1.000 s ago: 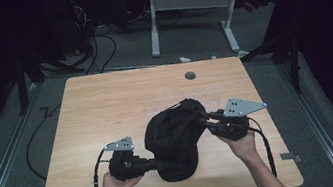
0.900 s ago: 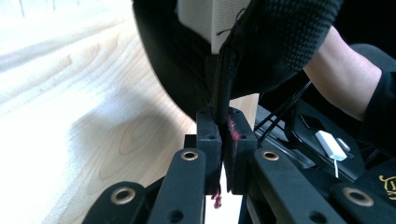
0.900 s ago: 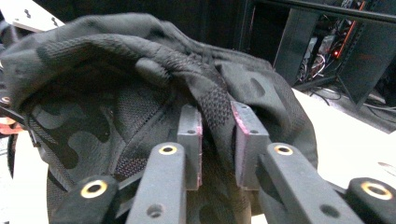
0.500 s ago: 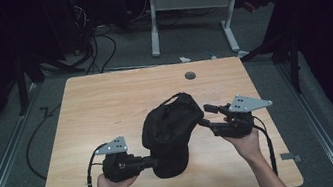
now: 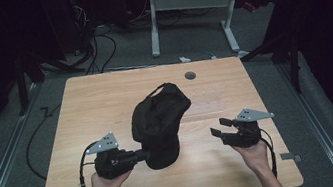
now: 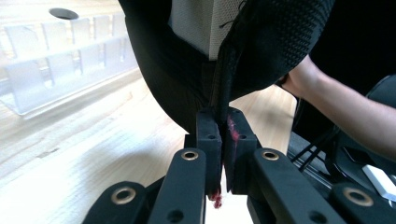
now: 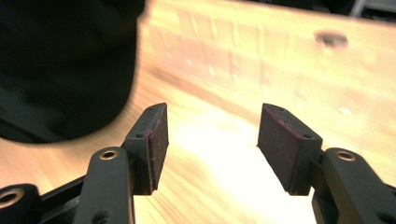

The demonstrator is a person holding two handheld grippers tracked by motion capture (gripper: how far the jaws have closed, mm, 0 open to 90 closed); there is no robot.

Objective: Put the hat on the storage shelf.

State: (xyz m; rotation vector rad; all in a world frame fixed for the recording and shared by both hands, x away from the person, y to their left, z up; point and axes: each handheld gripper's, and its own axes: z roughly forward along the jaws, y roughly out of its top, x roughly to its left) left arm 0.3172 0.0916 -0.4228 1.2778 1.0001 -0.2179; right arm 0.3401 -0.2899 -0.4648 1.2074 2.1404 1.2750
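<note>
Black cap pinched by left hand-held gripper

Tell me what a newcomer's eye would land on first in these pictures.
First comes the black bag, slumped in the middle of the wooden table. Next, the left claw at the bag's near edge, shut on a fold of its fabric, as the left gripper view shows up close. Then the right claw, open over bare wood to the bag's right.

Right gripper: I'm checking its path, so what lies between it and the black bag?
Only bare wooden table separates the right gripper from the black bag, in the high view.
</note>
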